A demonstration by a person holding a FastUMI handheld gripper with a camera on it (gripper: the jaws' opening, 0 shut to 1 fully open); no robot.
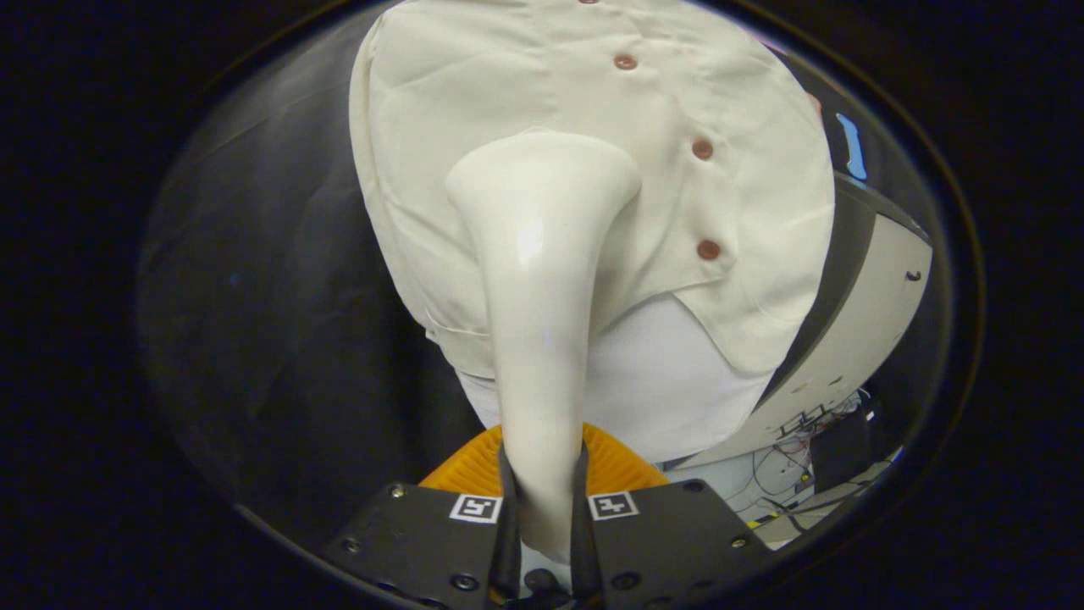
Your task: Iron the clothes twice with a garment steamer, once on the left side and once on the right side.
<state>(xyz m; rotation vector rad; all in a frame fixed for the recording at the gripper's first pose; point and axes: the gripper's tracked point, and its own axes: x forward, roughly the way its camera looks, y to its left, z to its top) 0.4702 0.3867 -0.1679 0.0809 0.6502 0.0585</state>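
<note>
My gripper point(543, 500) is shut on the handle of a glossy white garment steamer point(538, 280). The steamer runs forward from between the fingers, and its wide flat head lies against a cream button-up shirt point(474, 152). The head rests left of the shirt's row of reddish-brown buttons point(702, 149), on the lower part of the left front panel. The shirt hangs upright over a white under-layer point(669, 381) that shows below its hem.
Black cloth point(279, 296) hangs to the left behind the shirt. A ribbed orange piece point(618, 466) sits just beyond the fingers under the steamer handle. To the right stand a pale panel point(864, 313) and some cables point(804, 424).
</note>
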